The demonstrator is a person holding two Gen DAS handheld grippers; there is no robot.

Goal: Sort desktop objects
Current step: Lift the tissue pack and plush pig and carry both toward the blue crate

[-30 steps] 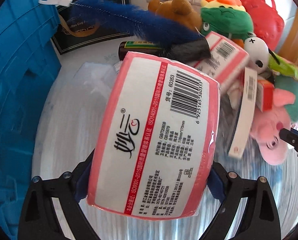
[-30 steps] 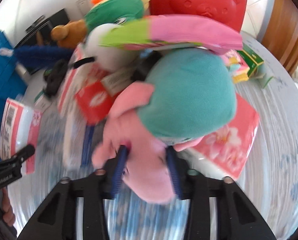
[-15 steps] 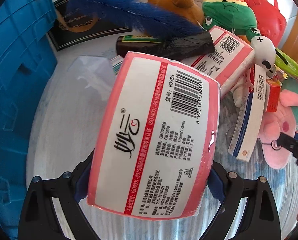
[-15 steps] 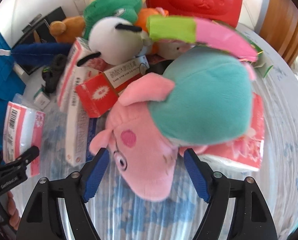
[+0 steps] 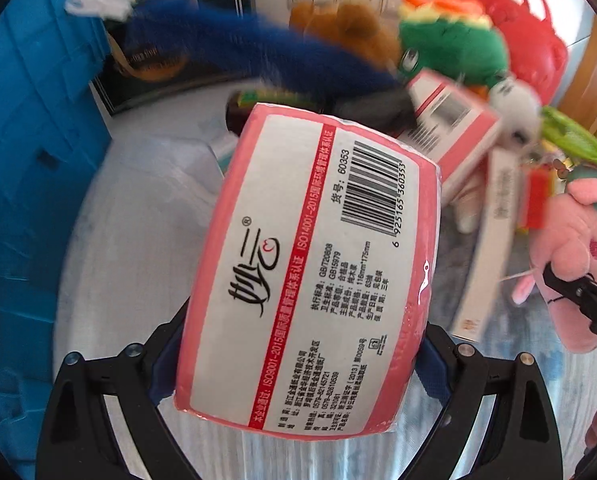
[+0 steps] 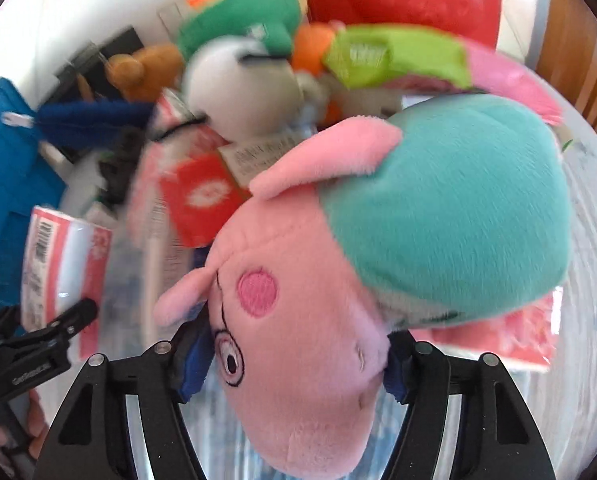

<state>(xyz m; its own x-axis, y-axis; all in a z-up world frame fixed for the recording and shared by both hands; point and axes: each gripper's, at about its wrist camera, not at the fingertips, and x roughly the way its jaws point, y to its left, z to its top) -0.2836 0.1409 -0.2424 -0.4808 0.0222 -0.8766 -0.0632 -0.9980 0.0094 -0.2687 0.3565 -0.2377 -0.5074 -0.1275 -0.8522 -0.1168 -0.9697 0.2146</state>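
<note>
The left tool is clamped on a pink-and-white tissue pack, its blue pads pressing both sides, with the pack's barcode label facing the camera. Left of this tool stands a blue crate; ahead of it lie a blue fluffy duster, a dark bottle, a brown plush bear, a green plush frog, a second pink tissue box and a red plastic case, crowded together on the pale cloth of the bench.

The right tool has just been closing its jaws around the head of a pink plush pig in a teal dress, and the blue pads now press into its cheeks. Beyond the pig sit a red carton, a white plush ball and a green-and-pink packet, blurred. A flat pink tissue packet lies under the pig, to the tool's right.
</note>
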